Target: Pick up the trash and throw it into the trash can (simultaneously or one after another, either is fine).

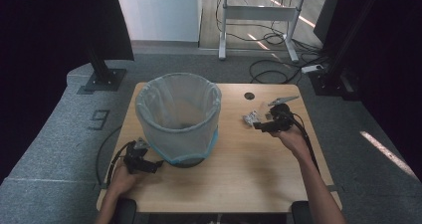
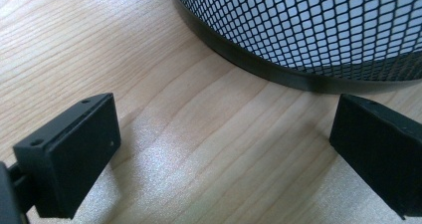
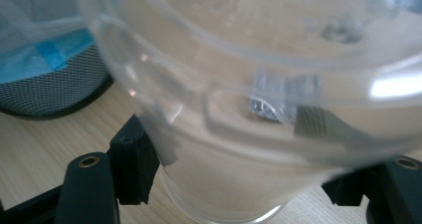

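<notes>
A black mesh waste basket (image 1: 178,115) lined with a pale plastic bag stands left of centre on the wooden table (image 1: 239,174). My left gripper (image 1: 152,165) rests low beside its base; in the left gripper view the jaws (image 2: 224,144) stand wide open over bare wood, with the basket's mesh wall (image 2: 318,25) just ahead. My right gripper (image 1: 266,124) is lifted off the table to the right of the basket and is shut on a clear plastic cup (image 3: 239,99). The cup (image 1: 254,117) lies tilted, with a small crumpled silvery scrap (image 3: 266,108) inside it.
The basket's base and blue-taped liner (image 3: 52,52) lie to the left in the right gripper view. A round cable hole (image 1: 248,95) sits at the table's far edge. Beyond the table are a grey carpet, black stands (image 1: 102,77), a white desk frame (image 1: 259,12) and floor cables (image 1: 271,72).
</notes>
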`<state>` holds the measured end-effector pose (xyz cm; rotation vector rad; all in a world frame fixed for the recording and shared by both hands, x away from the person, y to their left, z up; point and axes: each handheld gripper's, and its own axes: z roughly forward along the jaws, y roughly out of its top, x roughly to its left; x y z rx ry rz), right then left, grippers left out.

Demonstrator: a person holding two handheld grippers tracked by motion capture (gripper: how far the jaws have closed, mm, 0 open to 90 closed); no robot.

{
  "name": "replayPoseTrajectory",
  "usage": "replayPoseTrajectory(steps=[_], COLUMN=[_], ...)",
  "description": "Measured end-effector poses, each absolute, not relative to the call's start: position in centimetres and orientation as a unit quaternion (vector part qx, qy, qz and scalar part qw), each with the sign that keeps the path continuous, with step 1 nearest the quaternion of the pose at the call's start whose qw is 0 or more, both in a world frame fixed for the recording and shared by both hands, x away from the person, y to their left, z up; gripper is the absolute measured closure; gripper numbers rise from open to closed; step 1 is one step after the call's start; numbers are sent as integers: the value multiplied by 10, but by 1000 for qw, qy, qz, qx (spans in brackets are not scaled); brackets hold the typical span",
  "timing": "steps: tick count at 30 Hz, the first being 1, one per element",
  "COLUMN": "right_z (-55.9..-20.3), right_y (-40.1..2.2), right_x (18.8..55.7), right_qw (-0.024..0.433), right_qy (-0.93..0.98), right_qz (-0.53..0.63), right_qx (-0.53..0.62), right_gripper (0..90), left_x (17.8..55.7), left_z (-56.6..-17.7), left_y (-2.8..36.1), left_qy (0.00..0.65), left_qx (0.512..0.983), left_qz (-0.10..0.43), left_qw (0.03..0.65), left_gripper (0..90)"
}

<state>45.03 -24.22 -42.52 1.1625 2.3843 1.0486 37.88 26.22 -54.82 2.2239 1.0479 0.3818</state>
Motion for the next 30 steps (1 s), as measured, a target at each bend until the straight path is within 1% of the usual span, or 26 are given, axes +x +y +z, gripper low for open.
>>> replayPoseTrajectory(steps=[11, 22, 30], right_z=[-397, -369, -351], right_y=[-241, -230, -221], right_x=[446, 445, 445], right_qw=[126, 119, 104], right_qy=[828, 837, 838], right_qz=[380, 384, 399], right_qx=[392, 370, 358], right_gripper=[287, 288, 288], left_x=[379, 379, 378], left_z=[-548, -548, -548], left_y=[262, 262, 262], left_qy=[400, 400, 401], left_qx=[846, 846, 845], left_qz=[146, 146, 147], left_qw=[321, 321, 321], left_gripper=[0, 0, 0])
